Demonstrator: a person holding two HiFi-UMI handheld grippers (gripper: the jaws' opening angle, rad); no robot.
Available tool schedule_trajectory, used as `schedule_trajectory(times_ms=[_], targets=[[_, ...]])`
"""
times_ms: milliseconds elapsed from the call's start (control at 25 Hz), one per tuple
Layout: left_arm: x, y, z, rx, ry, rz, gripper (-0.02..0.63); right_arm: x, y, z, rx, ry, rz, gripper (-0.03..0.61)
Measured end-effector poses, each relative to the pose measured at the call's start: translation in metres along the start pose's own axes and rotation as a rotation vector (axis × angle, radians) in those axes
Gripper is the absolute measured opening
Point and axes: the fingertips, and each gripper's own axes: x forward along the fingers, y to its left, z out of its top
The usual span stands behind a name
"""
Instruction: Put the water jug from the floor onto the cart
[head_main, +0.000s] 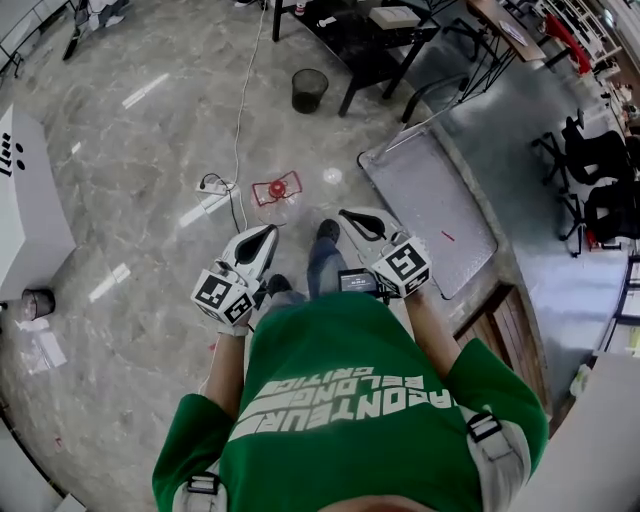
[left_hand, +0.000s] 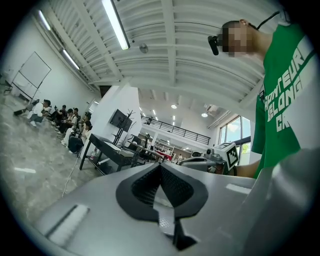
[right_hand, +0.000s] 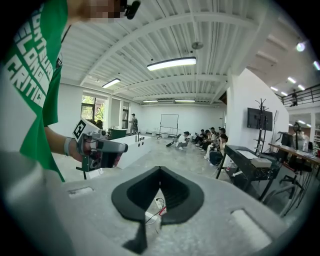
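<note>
Left gripper (head_main: 265, 236) and right gripper (head_main: 352, 217) jaws closed, empty; green shirt (head_main: 340, 345) reads "BELONG".

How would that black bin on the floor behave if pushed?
The black bin looks thin-walled and open-topped, so it is probably light. On the glossy stone floor it would likely slide; a high push might tip it.

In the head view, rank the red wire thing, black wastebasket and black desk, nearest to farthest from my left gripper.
1. Red wire thing, on the floor just ahead of the left gripper.
2. Black wastebasket, farther ahead.
3. Black desk, beyond it.
</note>
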Motion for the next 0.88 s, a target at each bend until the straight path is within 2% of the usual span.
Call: schedule_trajectory(times_ms=[200, 440, 560, 760, 880], targets=[[0.001, 0.007, -0.003, 0.011, 0.018, 0.019, 0.015, 0.008, -0.008, -0.011, 0.018, 0.011, 0.008, -0.006], [0.005, 0.040, 0.014, 0.040, 0.021, 0.074, 0.015, 0.037, -0.020, 0.004, -0.075, -0.011, 0.049, -0.006], [0.019, 0.049, 0.016, 0.046, 0.021, 0.073, 0.015, 0.042, -0.030, 0.009, -0.093, -0.019, 0.057, -0.006], [0.050, 0.054, 0.010, 0.066, 0.067, 0.053, 0.015, 0.043, -0.060, 0.001, -0.057, -0.030, 0.030, -0.006], [0.068, 0.060, 0.020, 0.068, 0.079, 0.060, 0.015, 0.045, -0.086, 0.006, -0.020, -0.050, 0.025, -0.006]])
